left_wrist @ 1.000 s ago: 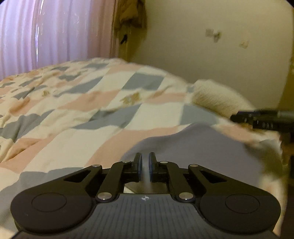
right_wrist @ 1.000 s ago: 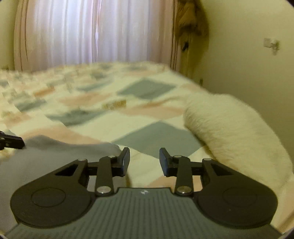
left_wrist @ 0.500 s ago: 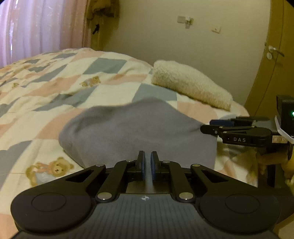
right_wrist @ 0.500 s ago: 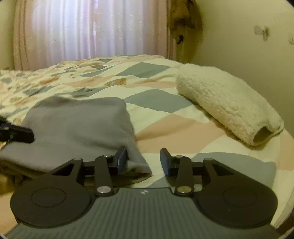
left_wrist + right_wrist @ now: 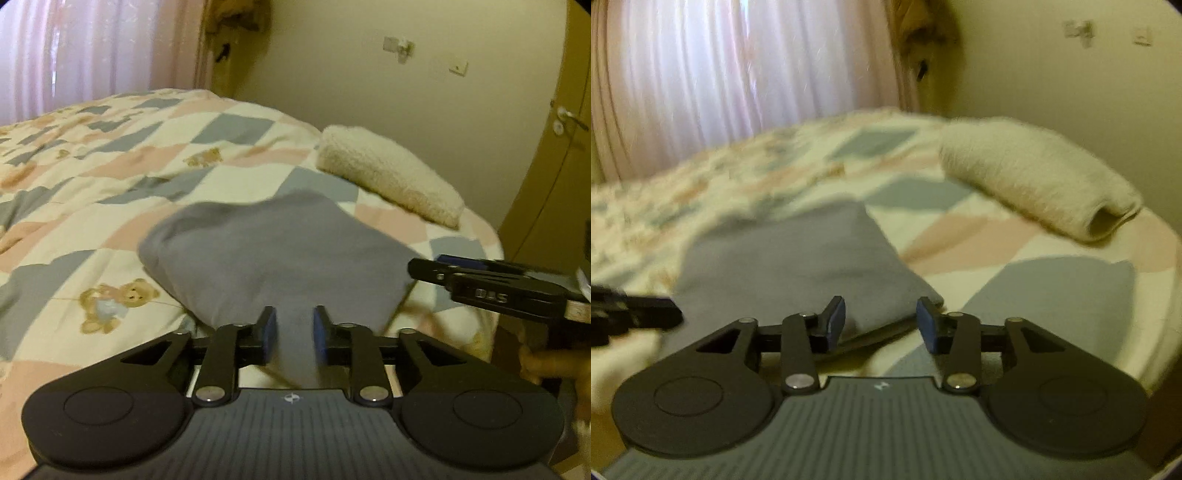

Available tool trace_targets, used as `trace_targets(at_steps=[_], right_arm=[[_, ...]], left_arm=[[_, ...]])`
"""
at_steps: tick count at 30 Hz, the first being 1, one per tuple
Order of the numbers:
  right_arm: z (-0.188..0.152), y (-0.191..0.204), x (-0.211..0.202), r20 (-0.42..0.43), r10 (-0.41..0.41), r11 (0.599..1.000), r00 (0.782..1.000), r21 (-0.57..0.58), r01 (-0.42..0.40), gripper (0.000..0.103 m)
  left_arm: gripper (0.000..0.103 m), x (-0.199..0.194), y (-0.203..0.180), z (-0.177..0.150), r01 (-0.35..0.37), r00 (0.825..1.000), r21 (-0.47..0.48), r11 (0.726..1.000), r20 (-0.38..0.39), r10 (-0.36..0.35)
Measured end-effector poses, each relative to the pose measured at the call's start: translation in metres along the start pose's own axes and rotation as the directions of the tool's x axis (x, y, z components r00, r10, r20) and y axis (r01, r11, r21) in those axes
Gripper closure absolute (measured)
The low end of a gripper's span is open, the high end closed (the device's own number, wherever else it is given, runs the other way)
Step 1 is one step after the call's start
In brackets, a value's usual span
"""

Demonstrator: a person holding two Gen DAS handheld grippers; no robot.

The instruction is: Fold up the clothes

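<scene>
The grey garment [image 5: 273, 251] lies folded into a compact pad on the quilt [image 5: 110, 192], near the cream fleece roll [image 5: 388, 173], both the left gripper [image 5: 294, 334] and right gripper [image 5: 881, 325] released, so little folding seems left.

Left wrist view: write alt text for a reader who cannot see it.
The left gripper is open, its blue-padded fingers either side of a strip of a folded grey garment lying on a patchwork teddy-bear quilt. The right gripper reaches in from the right beside the garment; a cream fleece roll lies behind.
</scene>
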State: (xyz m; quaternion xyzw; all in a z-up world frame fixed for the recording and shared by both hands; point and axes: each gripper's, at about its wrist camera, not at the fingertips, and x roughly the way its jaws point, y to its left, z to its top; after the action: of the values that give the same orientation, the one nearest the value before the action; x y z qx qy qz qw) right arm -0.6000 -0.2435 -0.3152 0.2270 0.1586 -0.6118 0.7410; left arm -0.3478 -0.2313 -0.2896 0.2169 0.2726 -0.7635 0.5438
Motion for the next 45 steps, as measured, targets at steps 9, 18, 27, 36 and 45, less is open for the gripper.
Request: trace_targets(at_steps=[9, 18, 27, 36, 45], right_arm=[[-0.029, 0.035, -0.1, 0.03, -0.013, 0.982, 0.999, 0.187, 0.007, 0.021], [-0.067, 0.064, -0.17, 0.041, -0.007, 0.977, 0.999, 0.215, -0.002, 0.017], [-0.08, 0.082, -0.233, 0.1, 0.006, 0.981, 0.995, 0.194, -0.025, 0.014], [-0.095, 0.094, -0.274, 0.12, 0.009, 0.986, 0.993, 0.165, -0.029, 0.008], [-0.1, 0.101, -0.295, 0.132, -0.023, 0.99, 0.991, 0.14, 0.005, 0.001]], left_arm=[[0.058, -0.069, -0.018, -0.042, -0.122, 0.99, -0.09, 0.988, -0.085, 0.115], [0.042, -0.134, -0.029, -0.086, -0.213, 0.975, -0.062, 0.975, -0.072, 0.208], [0.029, -0.19, -0.044, -0.108, -0.258, 0.966, -0.041, 0.965, -0.006, 0.258], [0.025, -0.223, -0.06, -0.129, -0.271, 0.962, -0.021, 0.962, 0.033, 0.271], [0.021, -0.232, -0.064, -0.133, -0.27, 0.961, -0.008, 0.963, 0.051, 0.271]])
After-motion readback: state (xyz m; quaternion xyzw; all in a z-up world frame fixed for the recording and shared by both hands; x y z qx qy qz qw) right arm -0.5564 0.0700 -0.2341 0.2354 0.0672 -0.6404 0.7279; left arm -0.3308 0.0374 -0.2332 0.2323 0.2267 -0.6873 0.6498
